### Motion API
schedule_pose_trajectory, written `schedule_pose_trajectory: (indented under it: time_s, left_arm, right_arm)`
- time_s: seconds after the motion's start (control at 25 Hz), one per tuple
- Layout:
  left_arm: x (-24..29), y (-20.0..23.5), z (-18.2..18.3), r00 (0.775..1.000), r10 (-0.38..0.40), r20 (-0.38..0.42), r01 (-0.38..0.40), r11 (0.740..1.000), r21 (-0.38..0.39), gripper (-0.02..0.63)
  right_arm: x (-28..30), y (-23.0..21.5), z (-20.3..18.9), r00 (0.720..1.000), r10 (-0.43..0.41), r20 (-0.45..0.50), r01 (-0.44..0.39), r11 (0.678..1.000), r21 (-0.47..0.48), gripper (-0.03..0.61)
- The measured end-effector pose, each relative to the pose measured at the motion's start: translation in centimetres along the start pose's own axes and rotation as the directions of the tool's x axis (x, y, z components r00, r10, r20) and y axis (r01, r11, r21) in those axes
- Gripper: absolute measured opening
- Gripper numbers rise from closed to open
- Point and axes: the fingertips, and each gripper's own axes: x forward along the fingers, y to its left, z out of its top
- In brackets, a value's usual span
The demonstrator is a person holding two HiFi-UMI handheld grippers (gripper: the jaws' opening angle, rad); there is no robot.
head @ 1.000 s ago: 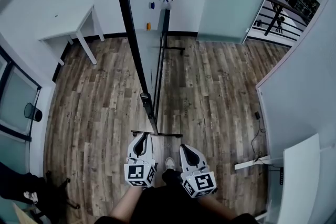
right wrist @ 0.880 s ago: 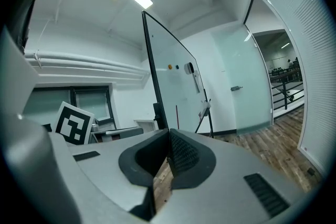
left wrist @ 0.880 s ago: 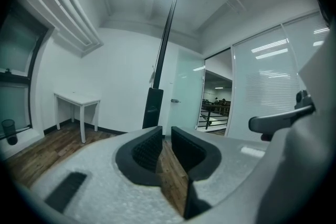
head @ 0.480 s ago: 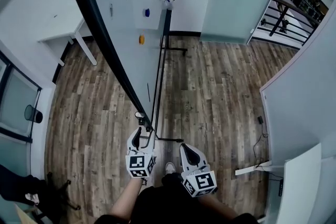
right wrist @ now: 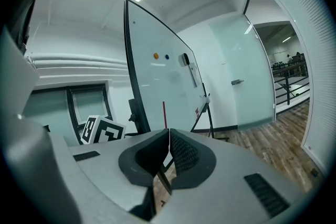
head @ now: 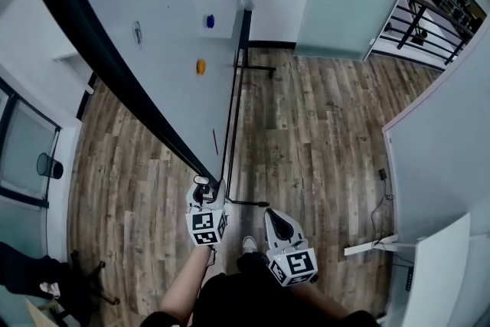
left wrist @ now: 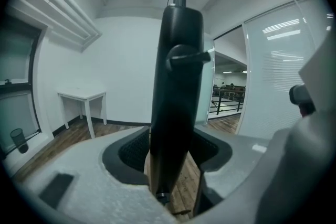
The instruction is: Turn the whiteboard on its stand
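spotter: your left hand-held gripper (head: 204, 195) is at the low near corner of the whiteboard (head: 153, 50). its jaws have just been opening and now stand spread. the board's black frame (left wrist: 176, 86) runs upright between the pads, which i judge are not yet pressing on it. released, then.

note-taker: agreed. your right hand-held gripper (head: 280, 224) hangs back, just beside the left and short of the board. jaws clenched together, nothing in them.

spotter: the board sits on its stand (head: 242, 34), well tilted. its face leans away to your left over the wooden floor (head: 306, 134), with the near corner down by your left hand. an orange magnet (head: 200, 67) and a blue one (head: 210, 21) are stuck on the face.

note-taker: step in hand, as i read it: taking a hold on the frame corner, mid-turn. the board is neither flat nor upright.

spotter: for the next move, close the left jaws square on the frame before you push. then carry the corner round in an arc about the pivots. don't drag it sideways, or the stand may shift.

note-taker: keep the right one clear of the swinging edge, or bring it in to steady the frame.
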Motion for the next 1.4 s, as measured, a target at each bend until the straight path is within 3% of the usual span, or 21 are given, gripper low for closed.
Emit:
schedule_pose_trajectory:
  time_s: [0.32, 0.56, 1.4]
  left_arm:
    - [0.6, -0.2, -0.1, 0.999, 0.007, 0.037, -0.007, 1.000, 0.014, 0.198]
    - [-0.6, -0.6, -0.7, 1.000, -0.011, 0.017, 0.010, 0.999, 0.031, 0.195]
    - [-14.7, -2.9, -5.8, 0.999, -0.036, 0.034, 0.034, 0.999, 0.040, 0.195]
  right_arm:
    - [-0.4, -0.9, -0.4, 0.999, -0.035, -0.008, 0.035, 0.999, 0.007, 0.015]
    - [-2.0, 0.8, -1.2, 0.999, -0.035, -0.010, 0.035, 0.999, 0.006, 0.015]
    - [-14.2, 8.7, -6.1, 0.990, -0.144, 0.011, 0.144, 0.990, 0.013, 0.015]
